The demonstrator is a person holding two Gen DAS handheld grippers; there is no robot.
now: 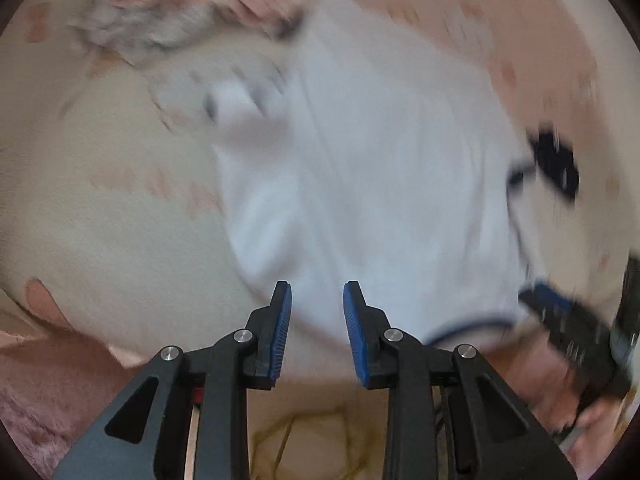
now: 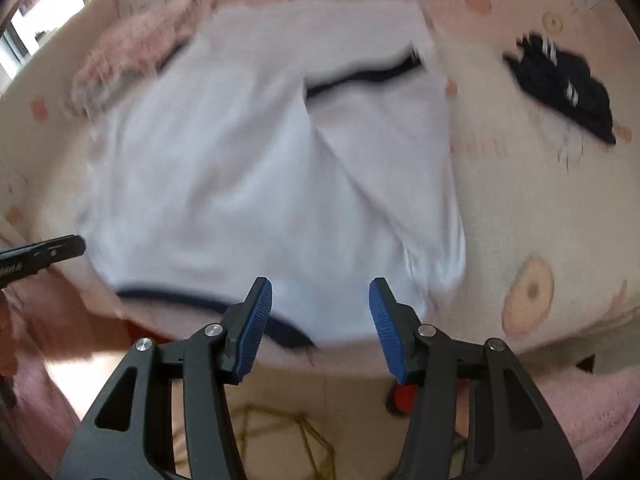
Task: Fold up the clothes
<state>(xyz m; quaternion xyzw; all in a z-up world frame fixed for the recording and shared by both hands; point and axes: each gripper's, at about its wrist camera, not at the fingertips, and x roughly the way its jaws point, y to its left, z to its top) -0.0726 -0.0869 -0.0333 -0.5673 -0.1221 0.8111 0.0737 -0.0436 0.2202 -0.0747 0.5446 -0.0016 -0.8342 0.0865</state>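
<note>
White shirt (image 2: 248, 168) lies lengthwise, collar nearest; left gripper (image 1: 317, 300) and right gripper (image 2: 320, 300) fingers apart.

We see both views lit softly and evenly, with a bright window (image 2: 44, 12) blown out at the right wrist view's top left. Motion blur smears the white shirt (image 2: 248, 160) and bed (image 1: 100, 200), while the fingers (image 1: 280, 320) stay sharp. Fisheye curvature bends the edges into dark corners.

My left gripper (image 1: 317, 300) points steeply down, its blue pads parted with nothing between them. My right gripper (image 2: 320, 298) points down the same way, its jaws wider apart and also empty. Both views are smeared by motion blur.
</note>
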